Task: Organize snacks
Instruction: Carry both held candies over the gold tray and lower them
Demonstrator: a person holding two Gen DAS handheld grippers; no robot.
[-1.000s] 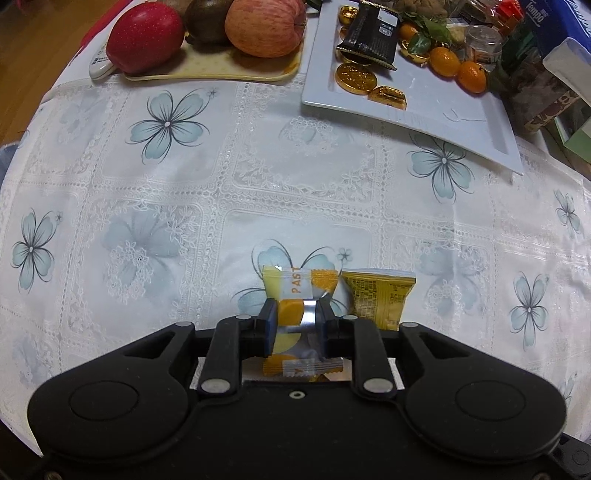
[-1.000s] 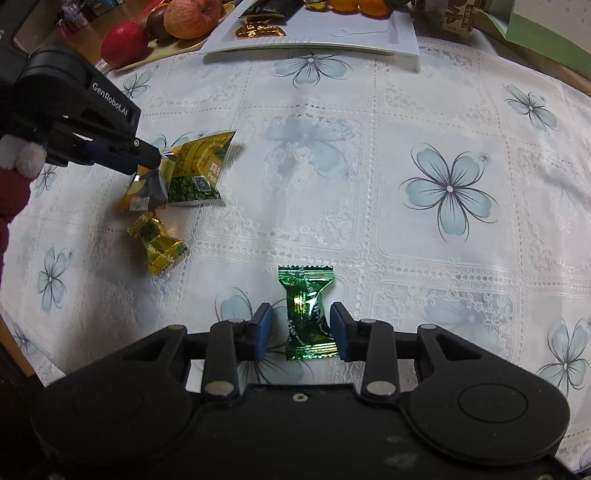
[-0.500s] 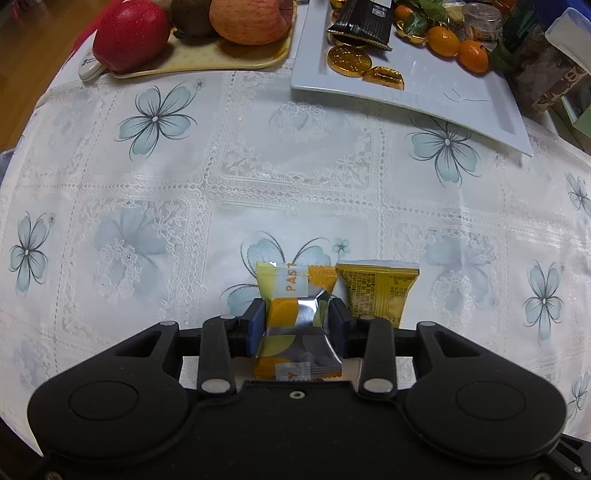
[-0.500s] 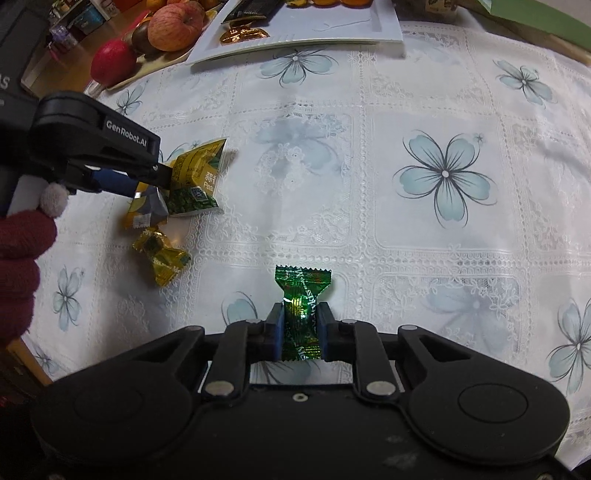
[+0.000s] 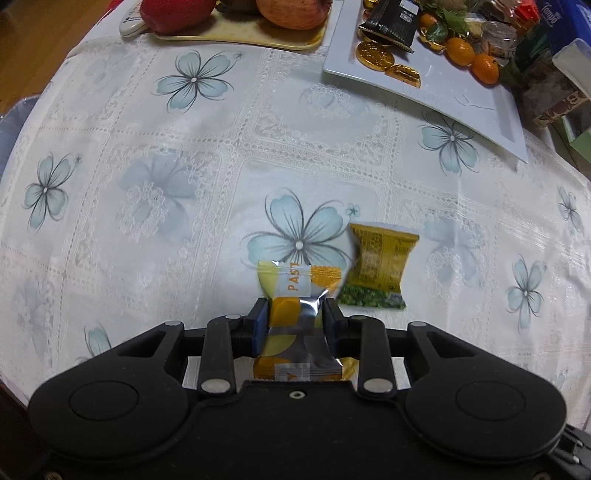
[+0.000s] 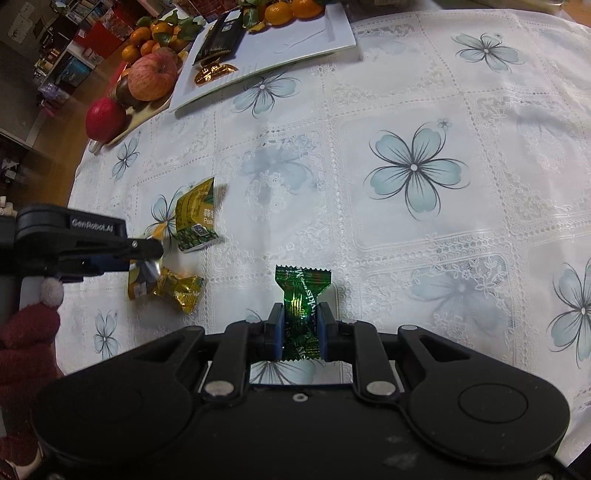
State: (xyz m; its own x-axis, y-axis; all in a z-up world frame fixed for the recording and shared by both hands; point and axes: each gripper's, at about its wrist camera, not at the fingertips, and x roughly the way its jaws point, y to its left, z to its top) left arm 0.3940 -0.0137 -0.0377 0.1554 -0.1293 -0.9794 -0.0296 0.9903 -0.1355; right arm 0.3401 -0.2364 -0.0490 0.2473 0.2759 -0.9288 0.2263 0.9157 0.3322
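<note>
Warm, fairly dim indoor light falls on the tablecloth (image 5: 295,147), with fisheye bending toward every edge. The yellow-green snack packet (image 5: 376,269) is smeared by motion blur, and glare glints off the green candy wrapper (image 6: 301,306).

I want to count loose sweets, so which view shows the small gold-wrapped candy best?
The right wrist view: the gold-wrapped candy lies in full sight on the tablecloth. In the left wrist view I cannot make it out.

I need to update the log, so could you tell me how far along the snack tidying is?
Done: the white tray already holds gold coins and a black packet. In hand: left gripper grips the yellow pastry packet, right gripper the green candy. Left: the pea packet and gold candy on the tablecloth.
</note>
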